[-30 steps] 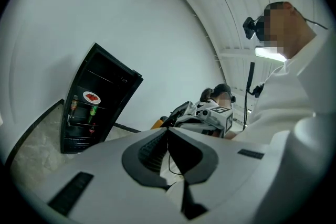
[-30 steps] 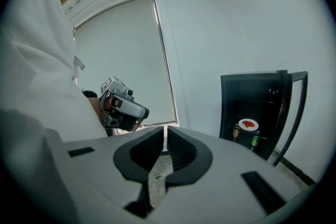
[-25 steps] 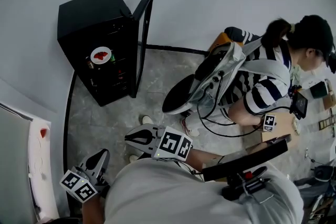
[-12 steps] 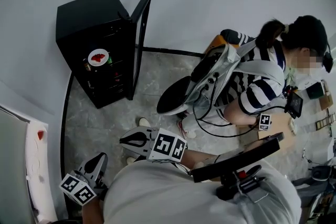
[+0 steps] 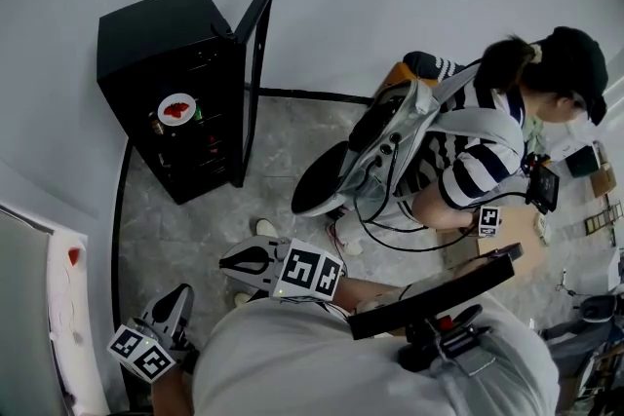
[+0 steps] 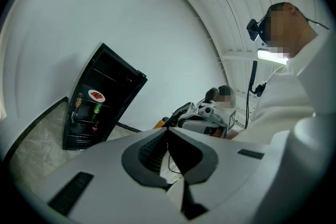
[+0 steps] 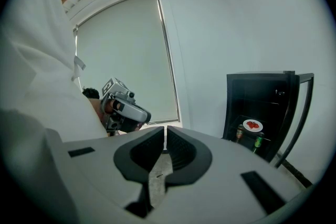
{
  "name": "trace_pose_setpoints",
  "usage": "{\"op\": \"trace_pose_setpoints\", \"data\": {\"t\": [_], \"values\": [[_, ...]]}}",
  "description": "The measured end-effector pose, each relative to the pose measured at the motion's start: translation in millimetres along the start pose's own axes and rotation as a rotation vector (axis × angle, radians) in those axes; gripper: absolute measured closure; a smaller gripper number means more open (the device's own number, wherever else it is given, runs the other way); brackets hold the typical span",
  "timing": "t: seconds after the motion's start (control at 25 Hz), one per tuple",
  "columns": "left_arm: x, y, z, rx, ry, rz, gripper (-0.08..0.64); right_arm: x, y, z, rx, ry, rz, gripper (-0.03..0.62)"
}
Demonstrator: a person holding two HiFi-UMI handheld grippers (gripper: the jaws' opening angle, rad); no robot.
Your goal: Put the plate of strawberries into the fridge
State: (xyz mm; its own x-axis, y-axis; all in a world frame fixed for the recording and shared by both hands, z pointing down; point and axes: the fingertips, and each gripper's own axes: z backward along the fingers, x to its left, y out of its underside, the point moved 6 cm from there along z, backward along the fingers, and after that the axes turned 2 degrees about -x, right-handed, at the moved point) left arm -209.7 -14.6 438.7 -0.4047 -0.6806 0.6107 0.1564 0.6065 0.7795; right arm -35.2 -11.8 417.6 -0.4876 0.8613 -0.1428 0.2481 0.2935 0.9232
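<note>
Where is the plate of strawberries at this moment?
In the head view, the plate of strawberries sits upper left, on a shelf inside the open black fridge, beside a green bottle.

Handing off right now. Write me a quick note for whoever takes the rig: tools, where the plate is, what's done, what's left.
Left tool: shut, empty, held low by the body.
Right tool: shut, empty, well short of the fridge.
Plate of strawberries: on a shelf inside the fridge, drinks beside it.
Fridge door: standing open.
Done: the plate is in the fridge.
Left: probably just closing the door, if that is wanted.
</note>
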Motion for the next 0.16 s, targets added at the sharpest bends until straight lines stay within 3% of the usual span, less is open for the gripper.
{"op": "trace_pose_setpoints", "data": {"t": [0.16], "values": [[3.0, 1.8, -2.1, -0.005, -0.002, 0.007, 0.546, -2.5, 1.0, -0.4, -0.001, -0.002, 0.007, 0.565]]}}
